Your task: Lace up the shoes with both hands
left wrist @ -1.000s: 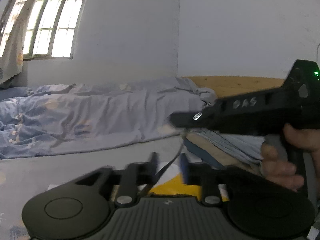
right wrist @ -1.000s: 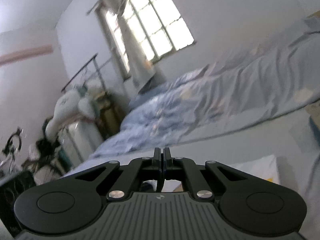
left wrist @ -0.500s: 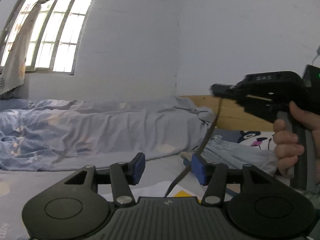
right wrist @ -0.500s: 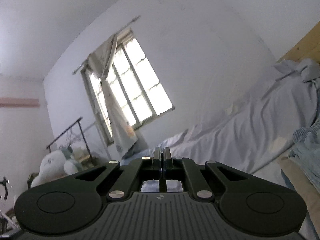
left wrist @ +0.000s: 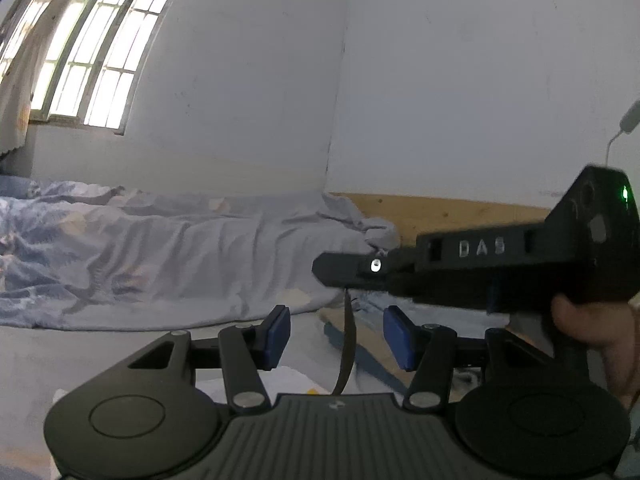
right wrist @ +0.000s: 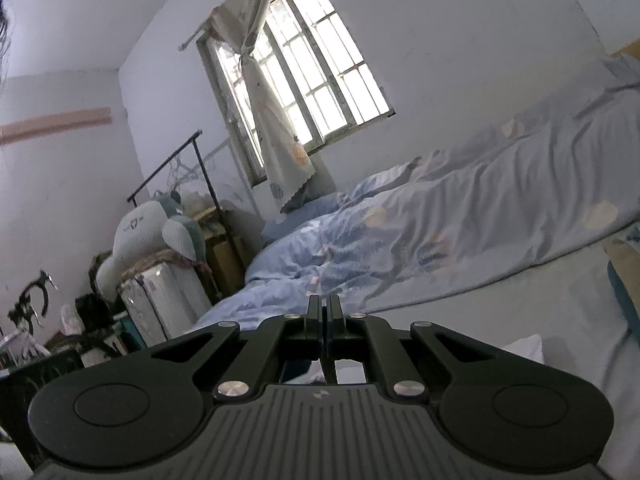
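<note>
Now the right tool (left wrist: 320, 270) pinches the dark shoelace (left wrist: 347, 344) shut; the left tool (left wrist: 335, 334), jaws just opened, straddles it untouched; closing late could miss the dangling lace.

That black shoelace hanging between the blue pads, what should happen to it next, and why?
Probably close the left tool on the shoelace. The lace hangs from the shut right tool and runs down between the left tool's open blue pads, touching neither, so it is lined up to be caught.
</note>
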{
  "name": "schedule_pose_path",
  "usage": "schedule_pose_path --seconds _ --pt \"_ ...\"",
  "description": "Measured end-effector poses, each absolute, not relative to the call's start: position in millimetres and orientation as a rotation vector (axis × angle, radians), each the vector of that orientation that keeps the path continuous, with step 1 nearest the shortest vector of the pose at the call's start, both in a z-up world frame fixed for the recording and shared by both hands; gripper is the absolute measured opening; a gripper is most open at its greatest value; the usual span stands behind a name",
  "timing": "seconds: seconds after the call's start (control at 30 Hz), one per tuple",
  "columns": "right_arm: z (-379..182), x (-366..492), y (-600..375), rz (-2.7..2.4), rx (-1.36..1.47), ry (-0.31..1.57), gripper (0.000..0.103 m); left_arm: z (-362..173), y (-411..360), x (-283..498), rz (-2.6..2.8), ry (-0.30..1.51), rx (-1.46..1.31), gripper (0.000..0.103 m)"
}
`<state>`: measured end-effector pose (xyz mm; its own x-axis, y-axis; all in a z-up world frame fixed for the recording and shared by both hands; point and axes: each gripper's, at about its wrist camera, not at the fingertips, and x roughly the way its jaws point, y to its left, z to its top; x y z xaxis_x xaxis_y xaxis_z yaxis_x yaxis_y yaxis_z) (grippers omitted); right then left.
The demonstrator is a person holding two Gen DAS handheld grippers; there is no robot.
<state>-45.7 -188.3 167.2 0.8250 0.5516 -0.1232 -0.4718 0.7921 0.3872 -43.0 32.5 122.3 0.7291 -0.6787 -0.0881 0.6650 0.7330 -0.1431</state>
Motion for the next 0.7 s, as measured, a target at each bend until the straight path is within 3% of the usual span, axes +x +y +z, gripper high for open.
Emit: schedule_pose_path --seconds 0.1,0.2,0.27,0.53,0.67,0.7 --pt "165.2 -47.6 -187.7 0.572 0.342 0.251 0.002 121.5 34.7 -37.9 -0.754 0.155 -0.138 0.050" --pt "163.1 -47.7 -185.5 0.582 0.338 0.266 0.002 119.9 34.1 -34.4 -0.773 0.172 -0.148 0.043" --pt "162.5 -48.2 -185.8 0.581 0.337 0.271 0.002 119.0 32.7 -32.4 -0.780 0.187 -0.158 0.028" --pt "160.4 -49.7 -185.8 0.601 0.334 0.281 0.002 116.2 31.4 -29.8 -0.785 0.200 -0.166 0.001" --pt "160.1 -49.0 -187.5 0.598 0.331 0.288 0.004 115.3 30.5 -31.9 -0.769 0.196 -0.148 0.000" --pt "160.2 -49.3 -188.1 0.584 0.326 0.282 0.011 115.5 31.0 -31.8 -0.765 0.195 -0.148 0.000"
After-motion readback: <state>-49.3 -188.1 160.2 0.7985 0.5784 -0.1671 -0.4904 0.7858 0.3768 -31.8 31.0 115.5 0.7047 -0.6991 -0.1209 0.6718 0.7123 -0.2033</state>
